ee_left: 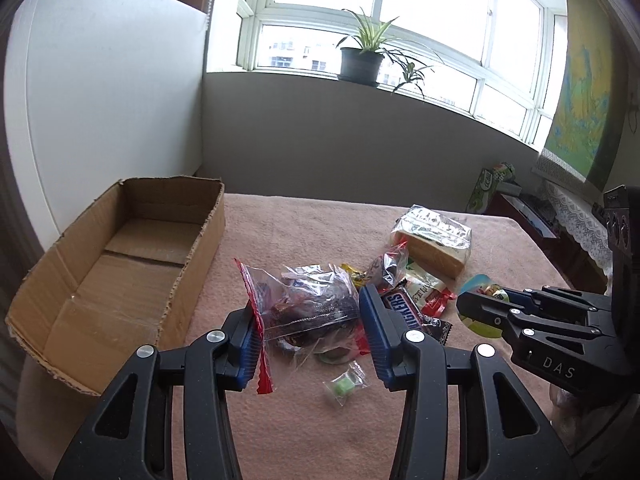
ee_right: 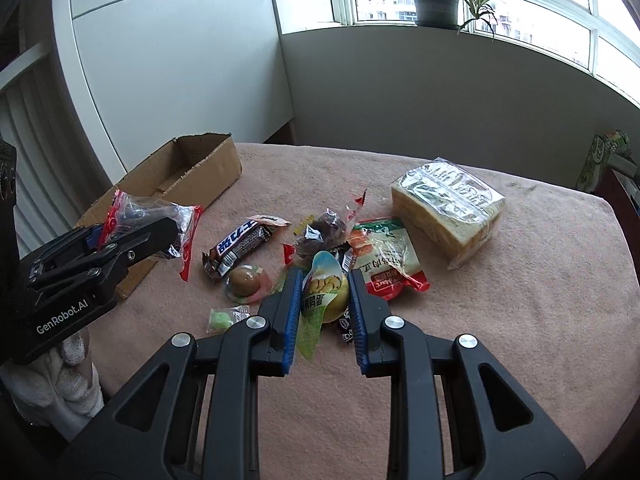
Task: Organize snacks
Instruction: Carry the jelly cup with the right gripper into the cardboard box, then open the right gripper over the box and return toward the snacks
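Observation:
My left gripper (ee_left: 308, 316) is shut on a clear zip bag with a red seal and dark snacks inside (ee_left: 308, 300), lifted above the pink table cloth (ee_left: 288, 220); the same bag (ee_right: 160, 220) shows in the right wrist view, in front of the open cardboard box (ee_right: 192, 172). That empty box (ee_left: 120, 264) lies at the left. My right gripper (ee_right: 324, 284) is shut on a green-and-yellow egg snack packet (ee_right: 324, 292), raised over the snack pile. The right gripper (ee_left: 476, 308) with its packet is seen at the right in the left wrist view.
On the cloth lie a Snickers bar (ee_right: 240, 248), a bagged bread loaf (ee_right: 448, 208), a red-green packet (ee_right: 384, 260), a brown egg in a clear pouch (ee_right: 244, 280), a small green candy (ee_right: 222, 318) and a dark sweets bag (ee_right: 324, 232). A white-gloved hand (ee_right: 72, 360) holds the left gripper.

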